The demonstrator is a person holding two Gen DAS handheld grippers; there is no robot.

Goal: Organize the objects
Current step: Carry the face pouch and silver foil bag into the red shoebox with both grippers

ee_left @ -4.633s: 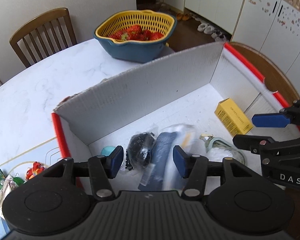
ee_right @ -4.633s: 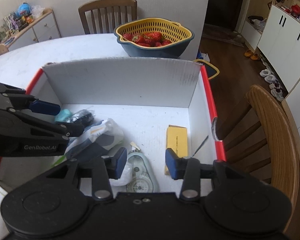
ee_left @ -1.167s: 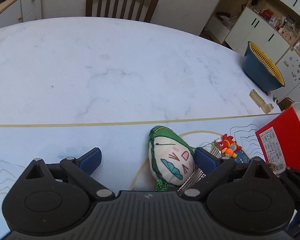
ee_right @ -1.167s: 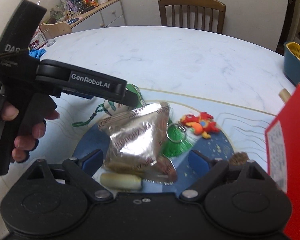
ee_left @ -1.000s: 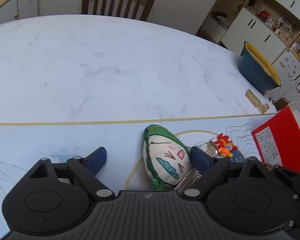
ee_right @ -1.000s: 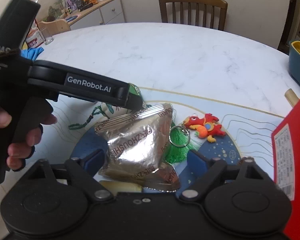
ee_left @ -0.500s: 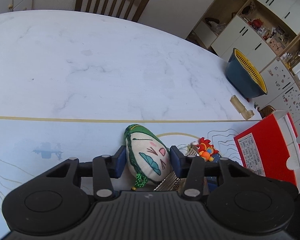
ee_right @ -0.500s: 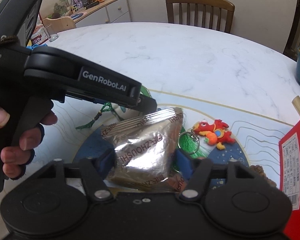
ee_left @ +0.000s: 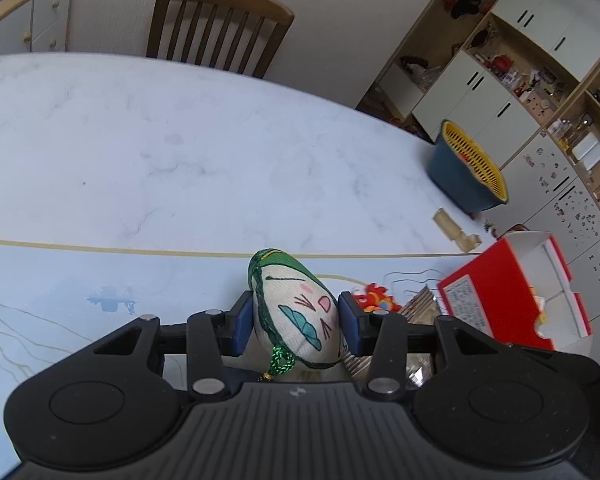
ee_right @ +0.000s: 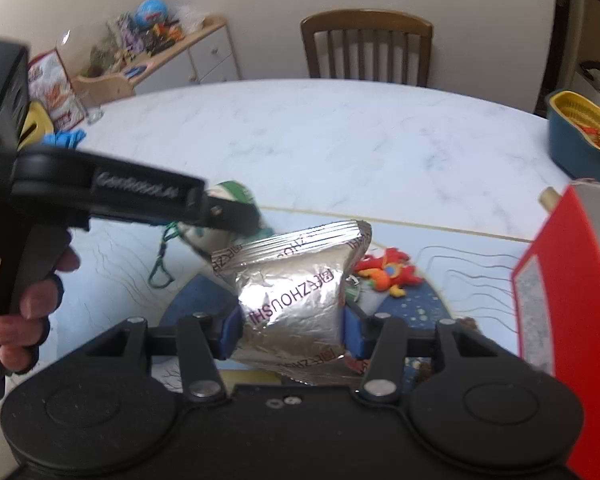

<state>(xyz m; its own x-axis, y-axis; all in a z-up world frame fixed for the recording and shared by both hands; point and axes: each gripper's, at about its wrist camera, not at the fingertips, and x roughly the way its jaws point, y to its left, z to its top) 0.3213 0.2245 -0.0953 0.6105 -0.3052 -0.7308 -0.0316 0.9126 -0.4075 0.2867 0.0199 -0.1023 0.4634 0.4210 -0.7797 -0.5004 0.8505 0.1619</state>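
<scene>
My left gripper (ee_left: 296, 326) is shut on a cream plush pouch with a green braid and a drawn face (ee_left: 300, 312), held above the blue mat. My right gripper (ee_right: 292, 330) is shut on a silver foil packet (ee_right: 296, 292) and lifts it off the mat. In the right wrist view the left gripper (ee_right: 236, 216) crosses from the left with the plush pouch (ee_right: 232, 194) partly hidden behind it. The red cardboard box (ee_left: 512, 296) stands to the right and also shows in the right wrist view (ee_right: 568, 276).
A small red dragon toy (ee_right: 388, 270) lies on the blue mat (ee_right: 112, 248), with a green tassel partly hidden behind the packet. A blue and yellow strawberry basket (ee_left: 468, 170) sits at the far right of the marble table (ee_left: 160, 152). Wooden chairs stand behind the table.
Both grippers have closed: the left on the plush pouch, the right on the foil packet. Both have lifted their objects off the mat.
</scene>
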